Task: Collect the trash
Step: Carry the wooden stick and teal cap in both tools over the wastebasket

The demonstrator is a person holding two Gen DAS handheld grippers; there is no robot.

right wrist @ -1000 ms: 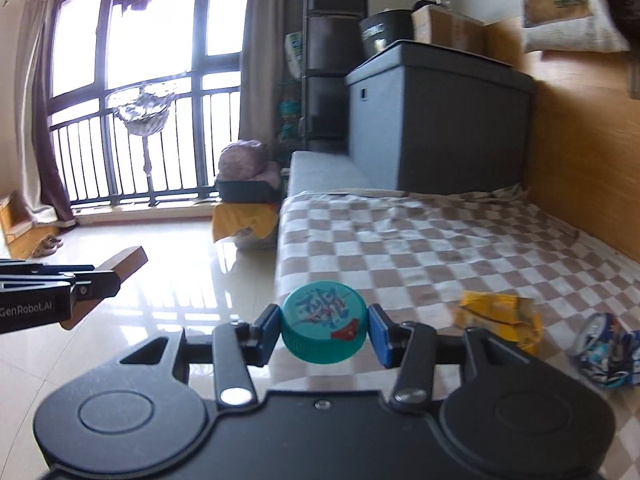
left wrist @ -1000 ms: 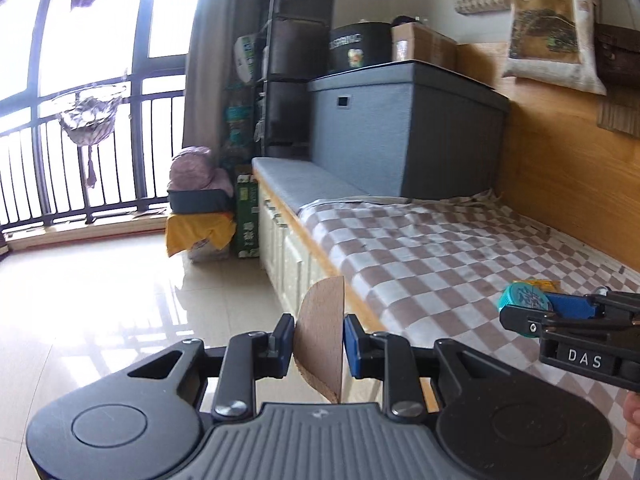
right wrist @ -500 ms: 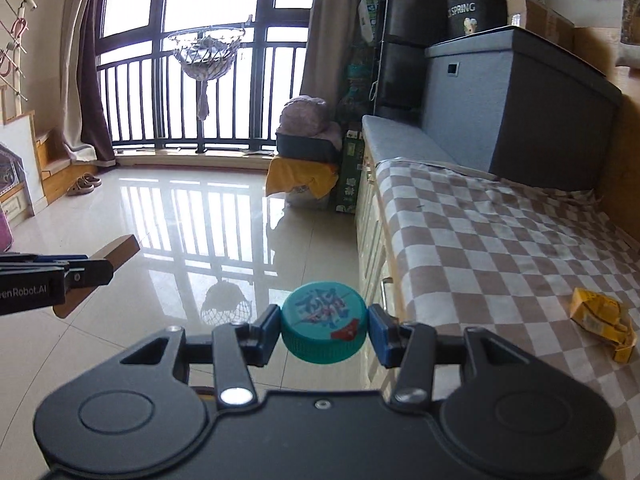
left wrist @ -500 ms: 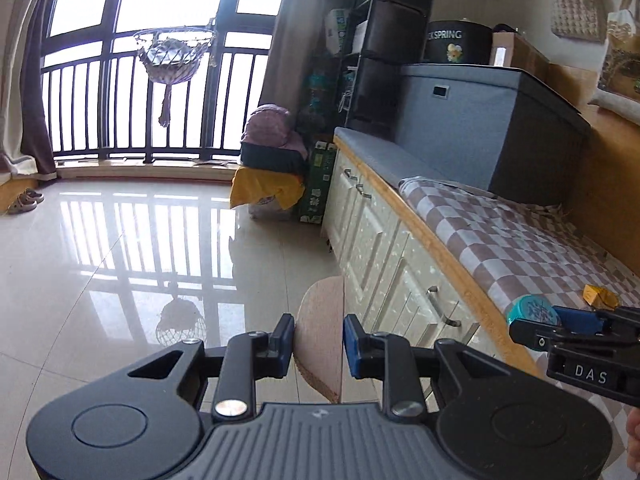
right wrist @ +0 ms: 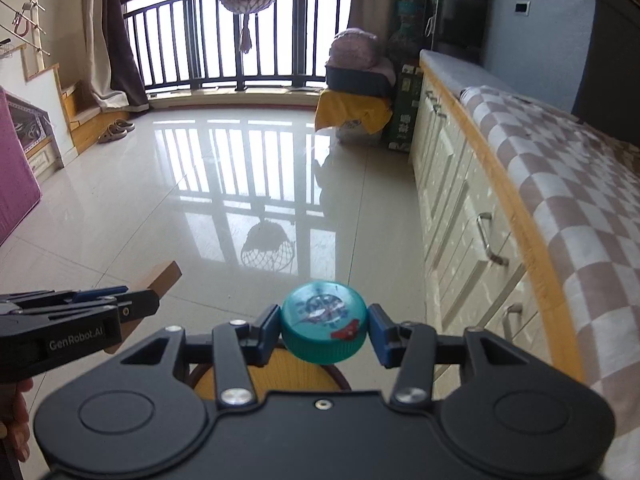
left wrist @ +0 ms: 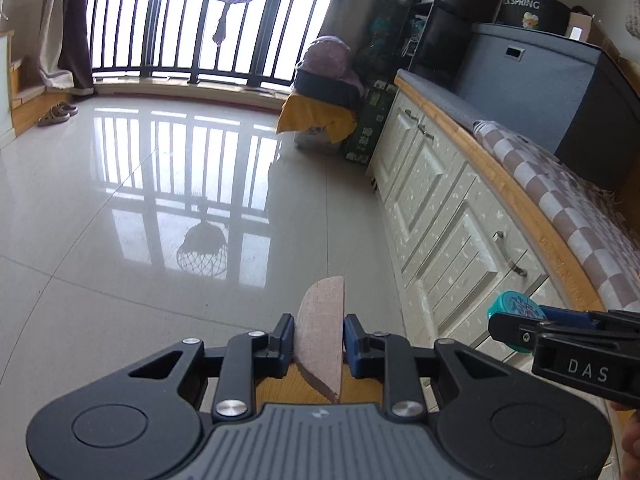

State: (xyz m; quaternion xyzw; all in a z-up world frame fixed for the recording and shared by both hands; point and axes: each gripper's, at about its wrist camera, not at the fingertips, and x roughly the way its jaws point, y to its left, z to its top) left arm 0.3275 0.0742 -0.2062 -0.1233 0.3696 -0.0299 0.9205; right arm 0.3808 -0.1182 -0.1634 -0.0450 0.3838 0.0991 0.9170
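My left gripper (left wrist: 319,340) is shut on a brown cardboard scrap (left wrist: 322,336), held on edge between the blue pads. It shows at the left of the right wrist view (right wrist: 132,306) with the scrap (right wrist: 162,278) sticking out. My right gripper (right wrist: 324,330) is shut on a teal bottle cap (right wrist: 323,327) with a printed top. It shows at the right of the left wrist view (left wrist: 520,326) with the cap (left wrist: 516,310). Both grippers hang over a round yellow-brown surface (right wrist: 272,374) just below the fingers; what it is cannot be told.
Glossy tiled floor (left wrist: 140,208) stretches to a balcony railing (right wrist: 240,44). A white cabinet bench (left wrist: 452,224) with a checked cloth (right wrist: 568,184) runs along the right. A grey storage box (left wrist: 540,80), a yellow-draped stack (left wrist: 320,116) and shoes (right wrist: 116,130) stand farther off.
Both grippers have swung left, away from the checked bench top, and tilted down toward the floor. The yellow wrapper on the bench has left view. Both stay shut on their items.
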